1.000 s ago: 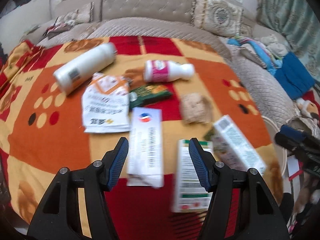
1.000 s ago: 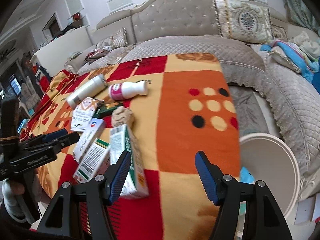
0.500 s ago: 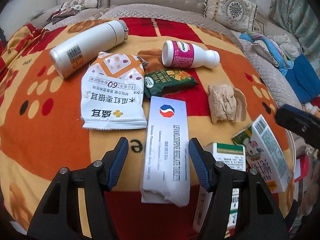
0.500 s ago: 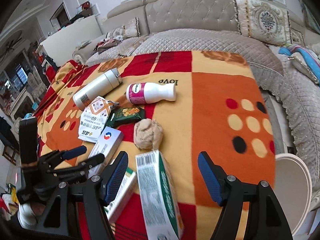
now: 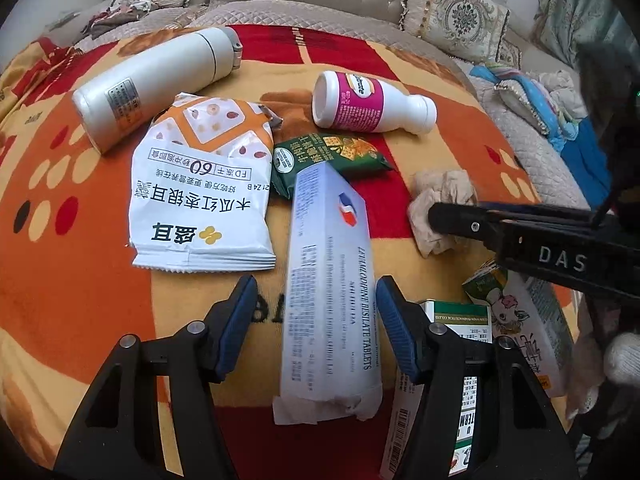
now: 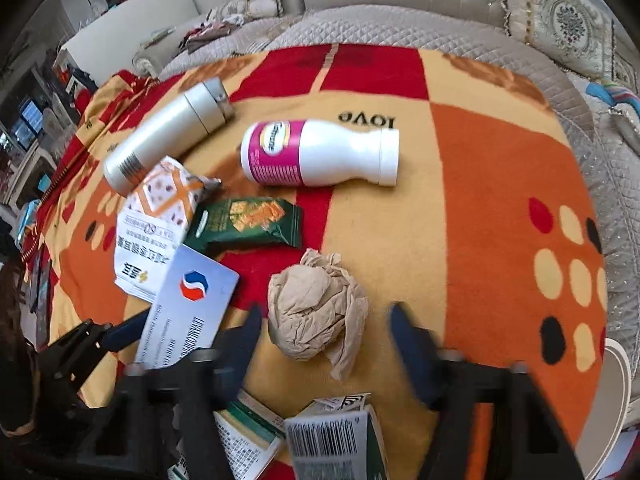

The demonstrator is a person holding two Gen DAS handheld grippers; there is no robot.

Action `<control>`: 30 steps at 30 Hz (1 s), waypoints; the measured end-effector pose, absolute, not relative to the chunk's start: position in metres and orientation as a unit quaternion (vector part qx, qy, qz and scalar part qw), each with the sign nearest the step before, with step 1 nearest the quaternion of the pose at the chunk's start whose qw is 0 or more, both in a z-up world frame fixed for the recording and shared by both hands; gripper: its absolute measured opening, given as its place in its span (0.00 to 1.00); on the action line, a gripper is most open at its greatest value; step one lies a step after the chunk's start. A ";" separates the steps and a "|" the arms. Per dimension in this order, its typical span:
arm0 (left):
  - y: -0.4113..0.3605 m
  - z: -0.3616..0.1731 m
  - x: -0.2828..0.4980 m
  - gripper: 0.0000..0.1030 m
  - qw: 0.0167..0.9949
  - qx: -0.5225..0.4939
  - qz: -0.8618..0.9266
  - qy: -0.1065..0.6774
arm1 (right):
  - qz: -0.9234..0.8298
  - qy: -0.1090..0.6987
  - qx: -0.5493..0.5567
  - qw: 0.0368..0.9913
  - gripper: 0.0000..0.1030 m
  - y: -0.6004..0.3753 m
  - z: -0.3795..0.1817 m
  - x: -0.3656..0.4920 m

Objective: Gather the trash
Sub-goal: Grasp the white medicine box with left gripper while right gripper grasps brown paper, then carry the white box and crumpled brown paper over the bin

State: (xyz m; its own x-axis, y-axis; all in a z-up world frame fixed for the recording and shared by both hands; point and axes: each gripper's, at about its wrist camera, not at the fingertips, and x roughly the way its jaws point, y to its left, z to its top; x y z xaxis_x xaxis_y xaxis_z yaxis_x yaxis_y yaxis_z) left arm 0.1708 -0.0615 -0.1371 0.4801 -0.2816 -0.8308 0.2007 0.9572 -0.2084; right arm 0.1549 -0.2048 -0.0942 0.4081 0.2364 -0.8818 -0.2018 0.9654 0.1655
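Note:
Trash lies on a red, orange and yellow blanket [image 5: 80, 280]. My left gripper [image 5: 314, 320] is open with its fingers on either side of a long white tablet box [image 5: 328, 280], not touching it. My right gripper [image 6: 324, 332] is open, its blurred fingers on either side of a crumpled brown paper ball [image 6: 316, 312]; in the left wrist view this gripper reaches in from the right over the ball [image 5: 440, 196]. A white snack bag [image 5: 204, 184], a green cracker packet [image 5: 332, 156], a pink-labelled white bottle [image 5: 368, 104] and a white flask [image 5: 160, 80] lie farther off.
Green and white cartons [image 6: 332, 440] lie under my right gripper. A white bin rim [image 6: 620, 392] shows at the blanket's right edge. A beige sofa back with cushions [image 5: 460, 12] stands behind, and blue clothes [image 5: 584, 148] lie to the right.
Both grippers moved forward and down toward the trash. The left now straddles the tablet box. The right has come around the paper ball. Both stayed open.

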 end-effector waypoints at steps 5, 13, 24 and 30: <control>-0.059 -0.128 0.166 0.15 0.859 -0.043 -0.154 0.486 | 0.158 0.504 0.037 0.848 0.28 -0.210 -0.085 0.146; -0.053 -0.103 0.148 0.15 0.869 -0.046 -0.163 0.464 | 0.180 0.451 0.053 0.873 0.28 -0.220 -0.048 0.116; -0.076 -0.067 0.123 0.15 0.881 -0.032 -0.183 0.434 | 0.165 0.419 0.039 0.892 0.28 -0.237 -0.026 0.072; -0.104 -0.052 0.109 0.15 0.881 -0.021 -0.208 0.424 | 0.145 0.414 0.040 0.898 0.28 -0.262 -0.026 0.049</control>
